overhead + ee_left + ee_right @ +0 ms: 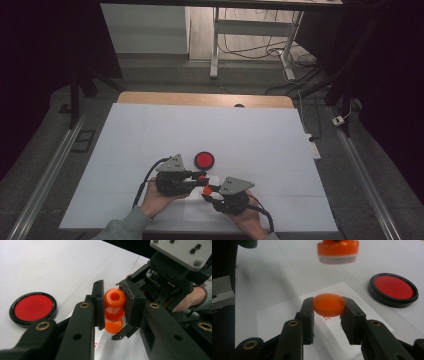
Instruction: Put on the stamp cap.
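My left gripper (114, 303) is shut on the knobbed handle of an orange stamp (115, 298). The stamp's base (337, 250) hangs above and beyond my right gripper (329, 311), which is shut on the round orange cap (329, 304), held apart from the stamp. In the high view the left gripper (199, 179) and right gripper (207, 192) meet tip to tip at the table's near middle. A round red ink pad (204, 160) in a black case lies flat just beyond them.
A small white paper (284, 315) with a red mark lies under the grippers on the white table cover (150, 135). The table's wooden far edge (200, 98) has a dark floor, cables and desk legs behind it.
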Motion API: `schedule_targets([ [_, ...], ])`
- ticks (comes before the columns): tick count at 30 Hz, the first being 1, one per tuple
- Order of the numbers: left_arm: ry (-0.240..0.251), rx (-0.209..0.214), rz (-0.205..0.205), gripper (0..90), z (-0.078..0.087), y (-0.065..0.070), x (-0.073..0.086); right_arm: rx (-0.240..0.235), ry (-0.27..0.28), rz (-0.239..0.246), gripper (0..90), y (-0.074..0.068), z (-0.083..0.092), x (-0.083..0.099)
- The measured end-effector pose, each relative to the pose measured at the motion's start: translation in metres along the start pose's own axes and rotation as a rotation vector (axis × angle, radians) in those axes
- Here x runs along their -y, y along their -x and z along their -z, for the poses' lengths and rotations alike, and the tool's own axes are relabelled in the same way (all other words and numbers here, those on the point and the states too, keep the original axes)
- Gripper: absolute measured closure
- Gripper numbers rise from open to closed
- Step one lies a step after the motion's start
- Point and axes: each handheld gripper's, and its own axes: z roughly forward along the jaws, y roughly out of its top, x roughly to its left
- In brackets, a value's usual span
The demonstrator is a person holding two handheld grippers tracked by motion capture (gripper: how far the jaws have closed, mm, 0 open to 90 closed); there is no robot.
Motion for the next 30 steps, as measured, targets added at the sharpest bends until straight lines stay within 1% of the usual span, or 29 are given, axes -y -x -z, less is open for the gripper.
schedule_targets([
  [5,-0.002,0.009,0.0,71.9,-0.003,0.001,0.001,0.005,0.0,0.0,63.7,0.0,0.001,0.0],
  [10,-0.015,0.015,-0.002,71.9,-0.007,0.002,0.003,0.006,0.001,0.0,63.8,0.0,0.002,0.0],
  [17,-0.034,0.012,0.002,71.9,-0.012,0.001,0.006,0.001,0.014,-0.014,63.8,0.001,0.002,0.0],
  [18,-0.034,0.012,0.003,71.8,-0.013,0.001,0.006,0.007,0.008,-0.011,63.8,0.001,0.003,0.0],
  [20,-0.039,0.012,0.001,71.8,-0.014,0.001,0.007,0.004,0.016,-0.015,63.8,0.002,0.003,0.0],
  [21,-0.041,0.012,0.001,71.9,-0.014,0.001,0.007,0.011,0.011,-0.011,63.8,0.002,0.004,-0.001],
  [30,-0.051,0.01,0.0,71.9,-0.016,0.0,0.009,0.009,0.017,-0.014,63.8,0.002,0.004,0.0],
])
